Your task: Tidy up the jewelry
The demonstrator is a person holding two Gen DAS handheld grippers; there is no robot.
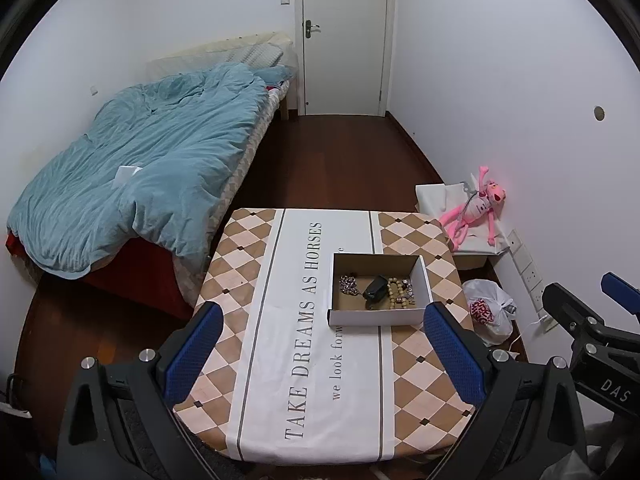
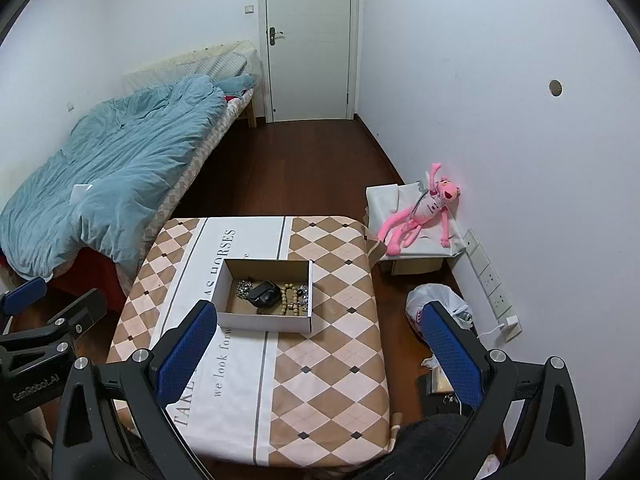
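A shallow cardboard box [image 1: 425, 277] [image 2: 224, 303] sits on the table with the checked cloth [image 1: 304, 364] [image 2: 320, 360]. In it lie a silver chain [image 1: 349, 284] [image 2: 243, 289], a black pouch [image 1: 374, 289] [image 2: 264, 295], a string of tan beads [image 1: 396, 292] [image 2: 291, 300] and a small sparkly piece [image 1: 408, 285] [image 2: 304, 294]. My left gripper [image 1: 322, 336] is open and empty, held above the table short of the box. My right gripper [image 2: 320, 336] is open and empty, also held above the table near the box.
A bed with a blue duvet [image 1: 144, 168] [image 2: 100, 168] stands at the left. A pink plush toy [image 1: 478, 212] [image 2: 420, 212] lies on a low white stand at the right wall. A white plastic bag [image 1: 490, 312] [image 2: 434, 304] is on the floor beside the table. A closed door [image 1: 344, 36] is at the back.
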